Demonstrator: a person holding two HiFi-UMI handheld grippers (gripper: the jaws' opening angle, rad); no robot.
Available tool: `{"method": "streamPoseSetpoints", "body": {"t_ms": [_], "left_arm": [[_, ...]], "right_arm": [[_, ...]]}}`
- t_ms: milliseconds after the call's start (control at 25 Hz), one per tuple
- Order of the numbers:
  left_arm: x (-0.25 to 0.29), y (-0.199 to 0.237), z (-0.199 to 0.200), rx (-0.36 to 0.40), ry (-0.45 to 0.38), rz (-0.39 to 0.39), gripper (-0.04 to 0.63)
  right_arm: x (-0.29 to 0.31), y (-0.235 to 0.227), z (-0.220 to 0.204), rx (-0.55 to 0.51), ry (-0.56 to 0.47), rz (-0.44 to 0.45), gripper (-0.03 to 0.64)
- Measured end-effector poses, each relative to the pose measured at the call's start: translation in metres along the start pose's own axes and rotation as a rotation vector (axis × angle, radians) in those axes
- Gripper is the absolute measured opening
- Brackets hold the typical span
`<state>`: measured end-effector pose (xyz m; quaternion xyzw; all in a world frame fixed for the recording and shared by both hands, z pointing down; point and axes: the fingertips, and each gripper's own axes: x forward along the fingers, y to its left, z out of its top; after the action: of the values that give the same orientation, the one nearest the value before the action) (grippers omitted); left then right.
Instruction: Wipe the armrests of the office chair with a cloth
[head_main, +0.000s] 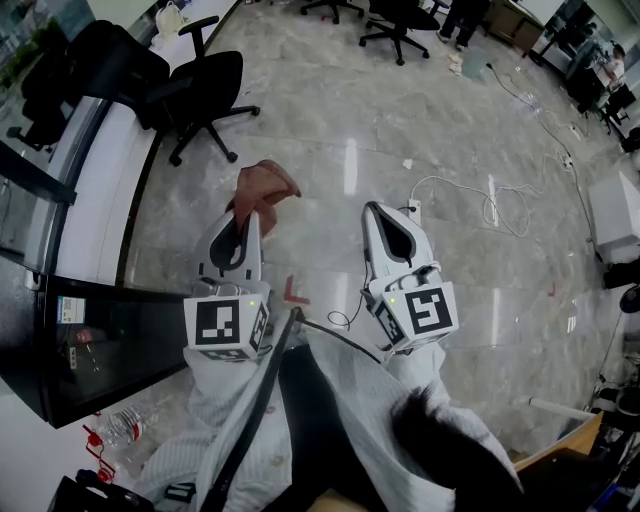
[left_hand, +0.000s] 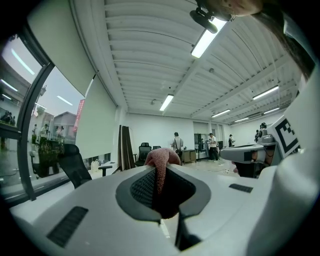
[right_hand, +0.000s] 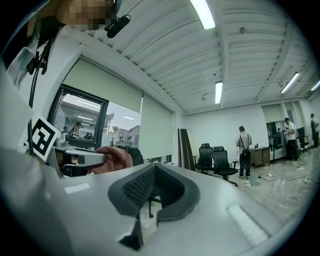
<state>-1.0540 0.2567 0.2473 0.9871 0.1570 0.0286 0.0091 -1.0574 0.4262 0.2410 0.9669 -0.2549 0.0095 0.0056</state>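
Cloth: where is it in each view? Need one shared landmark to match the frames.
Head view: cloth left of centre, bunched at the tip of the left gripper, over the floor.
Left gripper view: cloth at centre, pinched between the jaws and poking up past them.
Right gripper view: cloth left of centre, at mid-height.
Shared landmark: the left gripper, shut on the cloth in all three.

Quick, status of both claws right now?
Left claw: closed on the cloth.
Right claw: closed, empty.
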Motion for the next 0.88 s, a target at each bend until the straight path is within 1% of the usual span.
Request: {"method": "streamPoseSetpoints", "body": {"t_ms": [240, 440, 560, 680, 880], "left_arm": [[0.027, -0.008, -0.018, -0.008, 0.017, 0.009, 0.028], [0.081, -0.007, -0.029, -0.001, 0.036, 0.005, 0.028], [0.138, 0.013, -0.031, 0.014, 0.047, 0.011, 0.028], [0.212, 0.043, -0.032, 0.014, 0.044, 0.010, 0.028], [0.341, 0.089, -0.005, 0.000, 0.021, -0.033, 0.028]], "right_arm": [[0.013, -0.028, -0.021, 0.010, 0.036, 0.002, 0.002], [0.048, -0.062, -0.041, 0.036, 0.056, 0.014, 0.002], [0.095, -0.095, -0.047, 0.049, 0.053, 0.011, 0.002], [0.163, -0.132, -0.051, 0.055, 0.047, 0.007, 0.002], [0.295, -0.186, -0.034, 0.040, 0.039, 0.019, 0.002]]}}
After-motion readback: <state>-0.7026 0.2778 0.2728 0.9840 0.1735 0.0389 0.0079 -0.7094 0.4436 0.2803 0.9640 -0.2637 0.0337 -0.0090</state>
